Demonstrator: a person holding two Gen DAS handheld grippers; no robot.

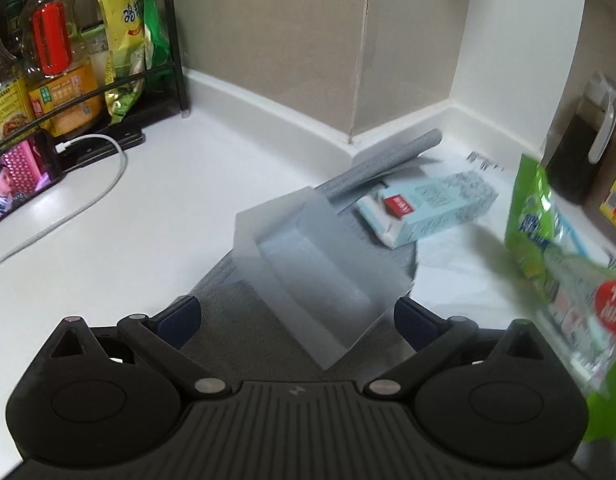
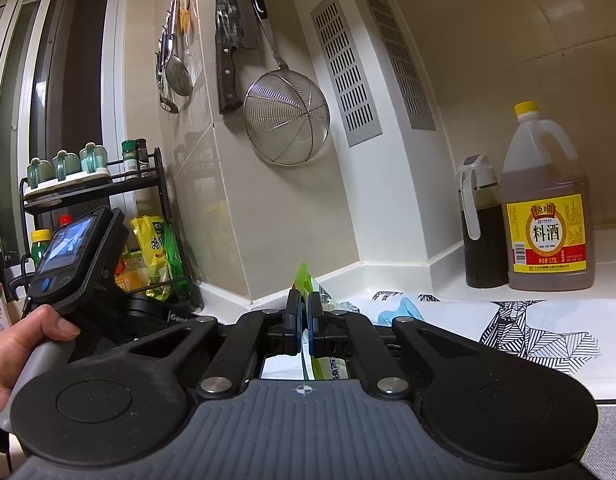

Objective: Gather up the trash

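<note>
On a white kitchen counter (image 1: 148,208), the left gripper (image 1: 296,316) spreads its fingers around a translucent box (image 1: 308,264) (blurred); the right gripper (image 2: 304,322) clamps a green wrapper (image 2: 302,276), at right.

A blurred translucent box (image 1: 308,264) tilts beside a pale-blue carton (image 1: 428,208).

A translucent plastic box (image 1: 308,264) lay on a mat (image 1: 236,320) on the counter (image 1: 148,208), with a carton (image 1: 428,210) behind it toward the wall corner. A phone (image 1: 20,178) stood at the far left before the spice rack (image 1: 164,52). A snack bag (image 1: 564,264) hung at the right.
</note>
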